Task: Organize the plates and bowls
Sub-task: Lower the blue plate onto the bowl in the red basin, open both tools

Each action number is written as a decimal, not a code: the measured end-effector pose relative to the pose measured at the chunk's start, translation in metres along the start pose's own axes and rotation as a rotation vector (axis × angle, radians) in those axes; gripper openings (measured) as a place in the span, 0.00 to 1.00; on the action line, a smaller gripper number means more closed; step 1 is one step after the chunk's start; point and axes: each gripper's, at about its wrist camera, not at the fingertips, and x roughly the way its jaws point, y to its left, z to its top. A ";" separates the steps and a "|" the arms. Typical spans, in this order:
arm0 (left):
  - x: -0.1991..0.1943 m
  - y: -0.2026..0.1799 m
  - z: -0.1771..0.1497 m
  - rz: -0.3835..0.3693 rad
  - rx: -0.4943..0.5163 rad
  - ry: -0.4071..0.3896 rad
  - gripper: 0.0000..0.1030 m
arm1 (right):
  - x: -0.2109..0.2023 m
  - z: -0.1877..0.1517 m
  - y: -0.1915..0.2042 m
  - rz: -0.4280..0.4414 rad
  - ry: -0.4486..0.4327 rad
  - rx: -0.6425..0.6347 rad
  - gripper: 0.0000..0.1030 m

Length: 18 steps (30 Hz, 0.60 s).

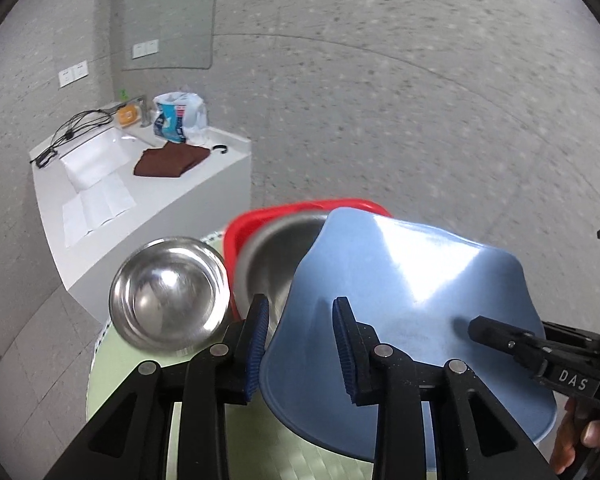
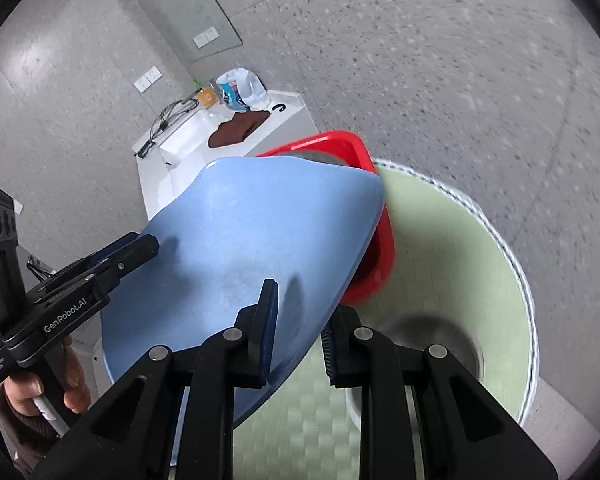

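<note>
While both my left gripper [image 1: 300,332] and right gripper [image 2: 300,332] are clamping opposite rims of the blue plate [image 1: 412,280], I am tilting it toward the red basin [image 1: 244,224] just ahead

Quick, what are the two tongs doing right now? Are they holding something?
Left tongs: shut on the edge of the blue plate.
Right tongs: shut on the opposite edge of the same blue plate.
</note>
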 end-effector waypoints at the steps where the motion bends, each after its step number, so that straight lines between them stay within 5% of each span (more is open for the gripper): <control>1: 0.009 -0.001 0.004 0.010 -0.004 0.007 0.27 | 0.006 0.005 0.000 -0.001 0.010 -0.006 0.20; 18: 0.123 -0.008 0.030 0.112 -0.047 0.110 0.27 | 0.097 0.032 -0.009 -0.059 0.132 -0.080 0.22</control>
